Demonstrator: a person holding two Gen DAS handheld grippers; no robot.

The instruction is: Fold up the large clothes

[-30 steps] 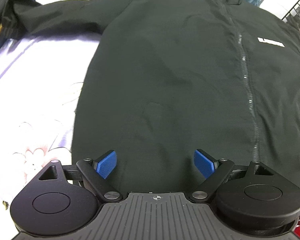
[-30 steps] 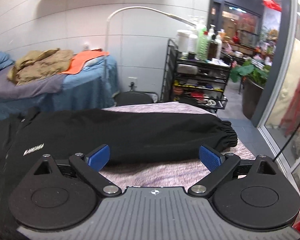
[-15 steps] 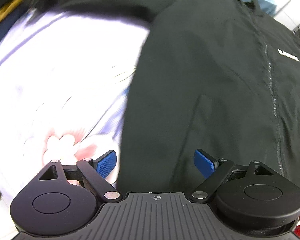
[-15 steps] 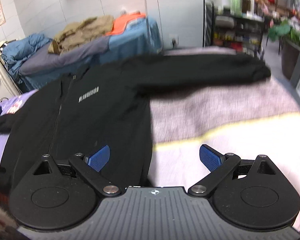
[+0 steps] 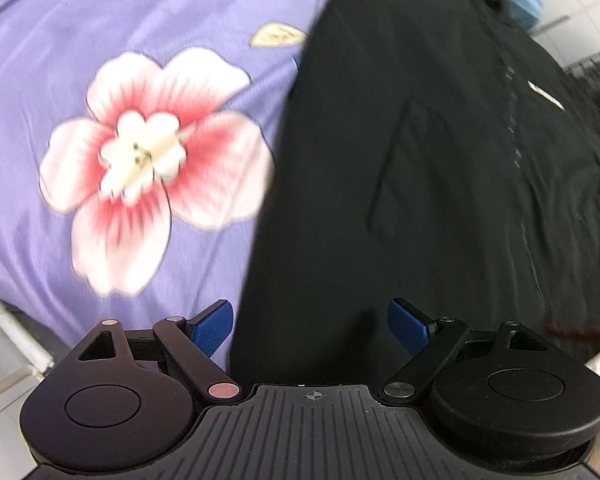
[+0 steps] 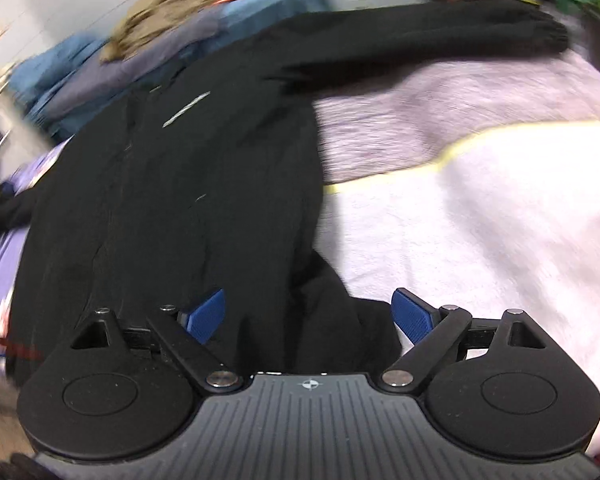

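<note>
A large black zip jacket (image 5: 440, 168) lies spread flat on a bed, front up, with a white chest logo (image 6: 186, 109). In the left wrist view my left gripper (image 5: 311, 326) hovers open over the jacket's lower left corner, its blue pads (image 5: 214, 326) straddling the hem edge without touching cloth. In the right wrist view my right gripper (image 6: 310, 316) stands over the jacket's lower right corner (image 6: 340, 320); its jaws are closing but still wide, with the black hem between them and not pressed. One sleeve (image 6: 440, 38) stretches out to the right.
A purple sheet with a big pink flower (image 5: 148, 168) covers the bed left of the jacket. A pale pink and white blanket (image 6: 480, 200) lies to the right. Behind, another bed (image 6: 100, 64) holds heaped clothes. A wire rack (image 5: 596, 72) stands far right.
Both grippers tipped downward and sank toward the jacket's bottom hem. The left one slid to the jacket's left edge, the right one swung from the sleeve to the lower right corner.
</note>
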